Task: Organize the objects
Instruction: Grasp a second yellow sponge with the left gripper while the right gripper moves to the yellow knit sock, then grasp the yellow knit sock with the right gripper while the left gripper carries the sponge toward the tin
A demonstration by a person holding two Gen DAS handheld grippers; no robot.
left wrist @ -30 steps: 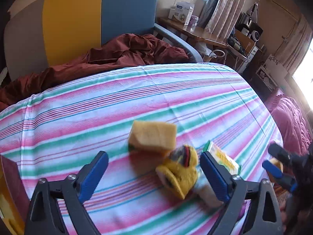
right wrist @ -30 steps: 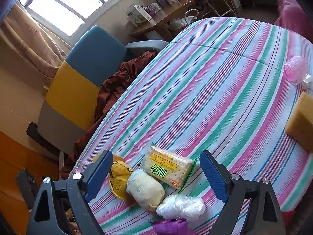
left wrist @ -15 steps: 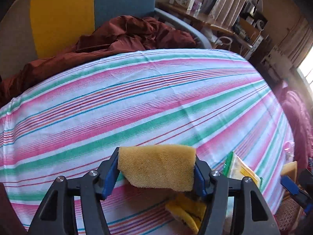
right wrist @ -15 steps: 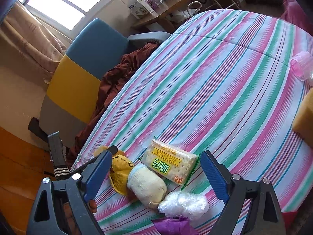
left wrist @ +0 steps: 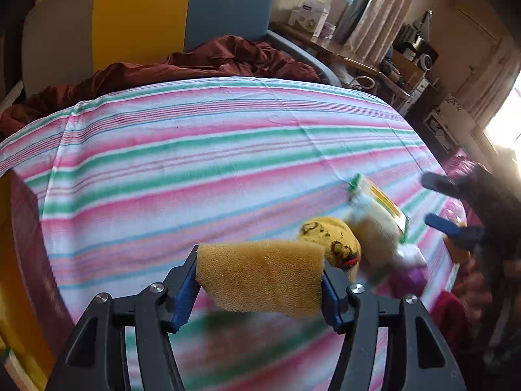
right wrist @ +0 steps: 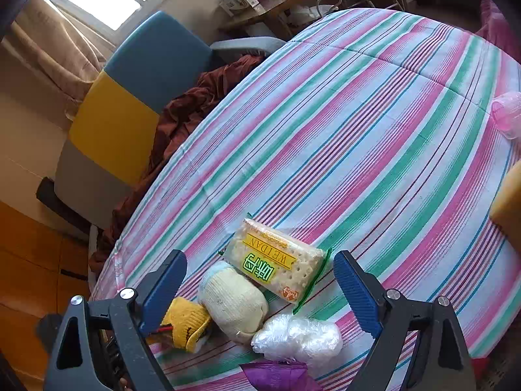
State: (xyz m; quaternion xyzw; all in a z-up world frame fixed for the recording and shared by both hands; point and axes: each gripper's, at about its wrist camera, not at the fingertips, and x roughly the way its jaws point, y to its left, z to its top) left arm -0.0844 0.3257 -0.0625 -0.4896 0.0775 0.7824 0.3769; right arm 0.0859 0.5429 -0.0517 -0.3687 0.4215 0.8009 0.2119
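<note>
We hold the yellow sponge (left wrist: 260, 280) in our left tool (left wrist: 260, 282), the blue pads pressed on its two short ends. It is a rectangular block with a coarse, open-pored face, golden-orange in colour, rounded at its upper corners, and it sits lifted clear of the striped surface (left wrist: 202, 163); the cloth right beneath it is blurred.

Just beyond the sponge, to its right, lies a cluster: a yellow knitted piece (left wrist: 332, 238) with dark markings, a cream sock roll (left wrist: 374, 231), and a cracker packet (left wrist: 381, 198) with a green edge, all smeared by motion.

Our right tool (right wrist: 260, 290) stands wide with nothing between its pads, poised above that same cluster. From here the cracker packet (right wrist: 276, 262) shows clearly, a clear wrapper with a yellow band and green lettering, lying flat. The cream sock roll (right wrist: 232, 301) touches its near edge, the yellow knitted piece (right wrist: 187, 324) lies to the left under the left pad, and a crumpled clear plastic bag (right wrist: 298, 335) rests just beside the roll, with a purple wrapper (right wrist: 276, 374) at the bottom edge. A pink plastic item (right wrist: 506, 114) sits well apart at the far right.
</note>
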